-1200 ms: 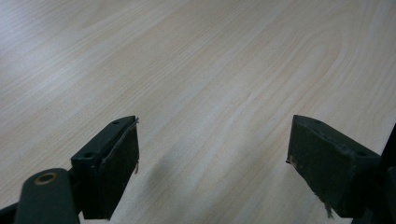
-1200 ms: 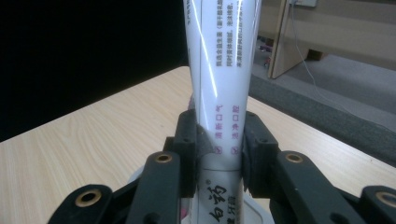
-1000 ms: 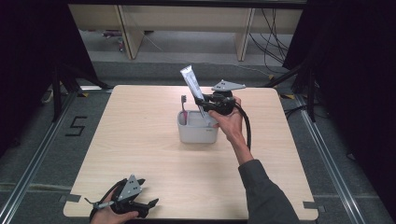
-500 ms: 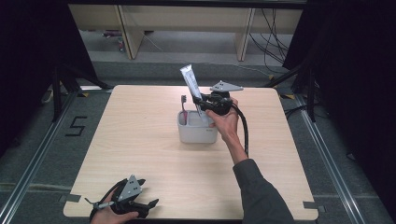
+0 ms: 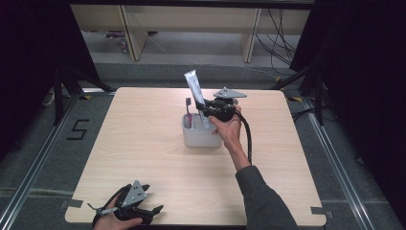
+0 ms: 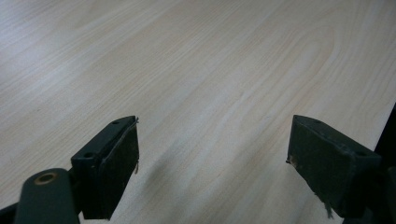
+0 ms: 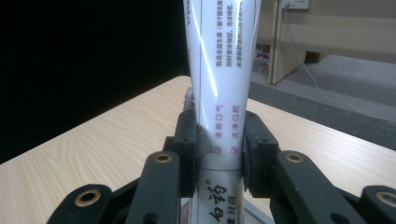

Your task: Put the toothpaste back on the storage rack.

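Toothpaste tube: white, soft-walled, light by my judgement; glossy skin, so likely slippery. It stands upright between my right gripper jaws, pinched across its lower body, crimped end well above the claw, cap end below it down in the white holder cup. I judge the wall will dent under a hard squeeze; best hold is low, near the stiffer shoulder, pads flat on the broad faces, about where I have it. A toothbrush stands in the cup just beyond the tube, on the claw's far side. The cup sits on the wooden table. My left gripper, jaws spread on nothing, idles well apart at the near table edge.
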The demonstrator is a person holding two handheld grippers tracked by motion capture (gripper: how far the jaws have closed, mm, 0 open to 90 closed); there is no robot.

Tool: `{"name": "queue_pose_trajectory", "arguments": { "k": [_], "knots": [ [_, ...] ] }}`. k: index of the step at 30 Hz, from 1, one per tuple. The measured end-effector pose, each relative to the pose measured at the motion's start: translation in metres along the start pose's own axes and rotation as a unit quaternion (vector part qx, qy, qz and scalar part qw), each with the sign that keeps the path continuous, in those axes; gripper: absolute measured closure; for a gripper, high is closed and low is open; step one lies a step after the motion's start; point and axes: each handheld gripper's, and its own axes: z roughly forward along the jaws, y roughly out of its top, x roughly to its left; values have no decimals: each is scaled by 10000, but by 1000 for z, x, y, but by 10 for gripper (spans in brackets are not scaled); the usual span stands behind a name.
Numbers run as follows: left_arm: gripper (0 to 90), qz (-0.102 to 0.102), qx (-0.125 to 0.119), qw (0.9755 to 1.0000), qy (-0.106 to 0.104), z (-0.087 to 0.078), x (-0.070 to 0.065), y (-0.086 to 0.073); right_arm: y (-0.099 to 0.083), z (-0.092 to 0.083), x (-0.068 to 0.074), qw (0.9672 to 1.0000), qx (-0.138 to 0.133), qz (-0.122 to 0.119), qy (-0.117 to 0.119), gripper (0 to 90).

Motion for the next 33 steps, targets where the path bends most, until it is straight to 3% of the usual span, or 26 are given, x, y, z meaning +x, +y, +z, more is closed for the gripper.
{"name": "queue_pose_trajectory", "arguments": {
  "k": [1,4,6,8,9,13,15,17,18,21,22,24,26,27,33],
  "knots": [
    [161,1,3,10000,-9,0,0,0,-1,1,-1,9999,-55,-87,-40,714],
    [161,1,5,10000,6,0,0,0,-4,1,-1,10000,3,46,28,713],
    [161,-1,24,10000,13,0,0,0,-6,2,-3,9999,-29,-141,6,712],
    [161,81,105,9999,-38,-1,1,1,-10,1,-2,10000,-10,-3,-8,712],
    [161,19,31,10000,9,0,0,0,-11,2,-3,10000,4,-65,-12,712],
    [161,89,115,9999,-37,-1,1,0,-17,3,0,10000,22,33,-76,711],
    [161,2,26,10000,-42,1,-1,0,-18,3,-2,9998,64,-152,-98,710],
    [161,43,66,10000,-9,1,0,0,-20,2,1,9999,121,-21,-15,710],
    [161,46,69,10000,-11,1,0,0,-21,3,0,9999,70,-121,-25,710],
    [161,5,52,10000,-69,1,-1,0,-23,4,0,9999,65,-122,-38,709],
    [161,1,52,10000,-71,1,-1,0,-24,3,1,9999,139,-18,-81,709],
    [161,-32,47,10000,-79,1,-2,-1,-25,4,1,9998,99,-118,-85,708],
    [161,32,26,10000,-61,1,-1,0,-27,3,2,9997,176,-24,-136,707],
    [161,24,12,10000,-71,1,-1,0,-27,4,1,9998,125,-146,-78,707],
    [161,22,56,10000,-27,2,-1,-1,-32,4,0,9997,176,-109,-120,705]
  ]
}}
